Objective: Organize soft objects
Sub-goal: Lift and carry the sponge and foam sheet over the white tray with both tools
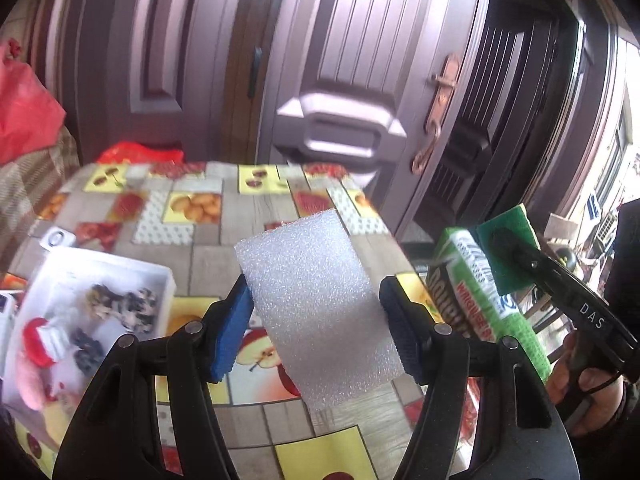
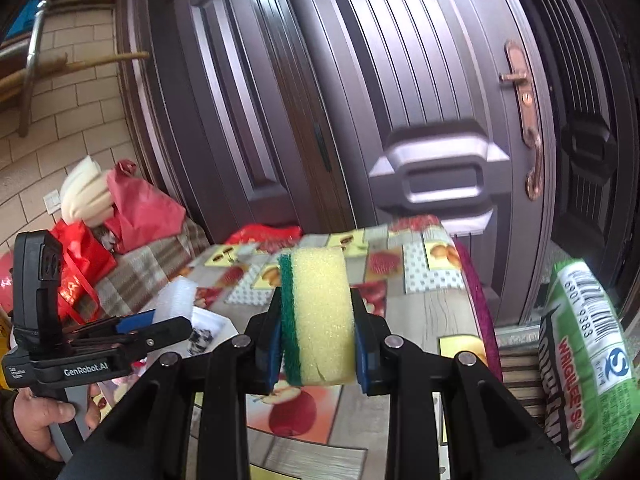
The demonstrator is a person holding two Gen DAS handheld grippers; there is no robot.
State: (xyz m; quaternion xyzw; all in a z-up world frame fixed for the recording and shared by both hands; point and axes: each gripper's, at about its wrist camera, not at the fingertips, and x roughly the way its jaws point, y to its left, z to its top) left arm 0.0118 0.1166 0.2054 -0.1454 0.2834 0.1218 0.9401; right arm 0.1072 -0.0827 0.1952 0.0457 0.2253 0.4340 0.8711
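Note:
My left gripper [image 1: 318, 322] is shut on a white foam block [image 1: 304, 264], pads pressing its two sides, held up above the fruit-patterned table [image 1: 208, 236]. In the right wrist view, my right gripper [image 2: 318, 346] is shut on a yellow sponge with a green scouring layer [image 2: 320, 312], also off the table. The left view shows that sponge [image 1: 506, 240] at the right, in the right gripper [image 1: 516, 258]. The left gripper [image 2: 136, 326] with its foam [image 2: 176, 296] appears at the left of the right wrist view. A white box [image 1: 120, 266] with several small soft toys sits at the table's left.
A green Wrigley's packet [image 1: 472, 280] [image 2: 588, 360] stands up beside the right gripper; its support is hidden. A dark panelled door [image 1: 340, 80] rises behind the table. Red bags [image 2: 140, 208] lie on a checked seat at the left. A hand [image 2: 36, 416] grips the left gripper's handle.

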